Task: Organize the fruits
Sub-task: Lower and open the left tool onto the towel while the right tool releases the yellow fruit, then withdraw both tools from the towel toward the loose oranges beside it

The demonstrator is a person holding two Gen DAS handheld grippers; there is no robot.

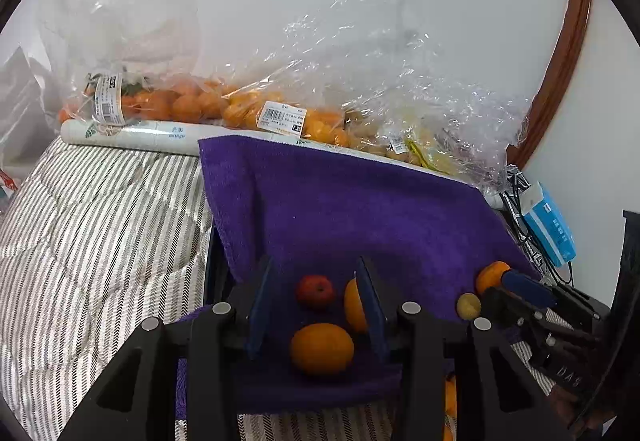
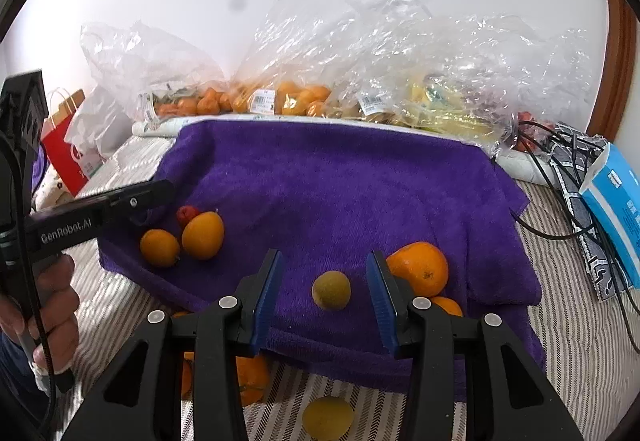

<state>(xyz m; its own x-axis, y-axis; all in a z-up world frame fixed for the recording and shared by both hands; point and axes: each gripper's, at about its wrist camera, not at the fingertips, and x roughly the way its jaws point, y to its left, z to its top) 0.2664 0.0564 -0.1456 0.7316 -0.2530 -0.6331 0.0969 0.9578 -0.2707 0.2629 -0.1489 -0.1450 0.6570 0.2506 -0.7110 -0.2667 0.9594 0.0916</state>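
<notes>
Where bagged oranges (image 1: 188, 103) lie, "mango" on roll (image 1: 132, 133).

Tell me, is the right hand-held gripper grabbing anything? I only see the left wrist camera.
Observer: No. The right hand-held gripper is open. A small round yellow-green fruit sits on the fuzzy purple towel between its fingers, touching neither.
Operator: Is any fruit off the towel?
Observer: Yes, a round yellow fruit lies on the striped bedding just in front of it.
Operator: Anything else I'm missing?
Observer: A red paper bag with handles stands at the far left.
</notes>
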